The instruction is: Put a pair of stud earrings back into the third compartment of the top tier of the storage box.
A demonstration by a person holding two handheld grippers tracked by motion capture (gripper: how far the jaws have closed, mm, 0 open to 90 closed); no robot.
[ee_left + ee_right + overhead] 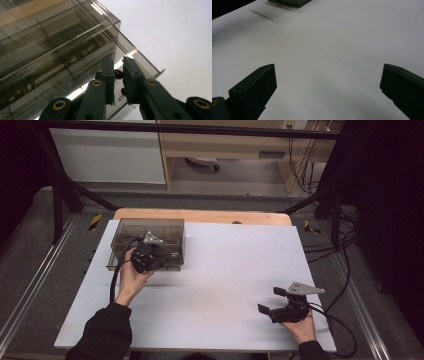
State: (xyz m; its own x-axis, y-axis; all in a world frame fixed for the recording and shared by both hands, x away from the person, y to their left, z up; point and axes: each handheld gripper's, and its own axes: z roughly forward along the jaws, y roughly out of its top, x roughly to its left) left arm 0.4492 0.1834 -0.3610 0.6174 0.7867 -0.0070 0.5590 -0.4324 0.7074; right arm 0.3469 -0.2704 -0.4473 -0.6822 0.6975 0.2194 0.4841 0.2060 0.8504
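Left gripper [148,256], upper left of frame, clenched on a small red piece [118,73] beside the smoky clear box [165,227]; right gripper [272,301], lower right, released above the white board [225,265].

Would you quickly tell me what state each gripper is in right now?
Left gripper: closed on a small red knob at the smoky plastic box.
Right gripper: open, holding nothing.

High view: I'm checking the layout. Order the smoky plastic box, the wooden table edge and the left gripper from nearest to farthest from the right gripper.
1. left gripper, far left, at the box's front.
2. smoky plastic box, back left, just behind it.
3. wooden table edge, along the back.
Measured from the right gripper.
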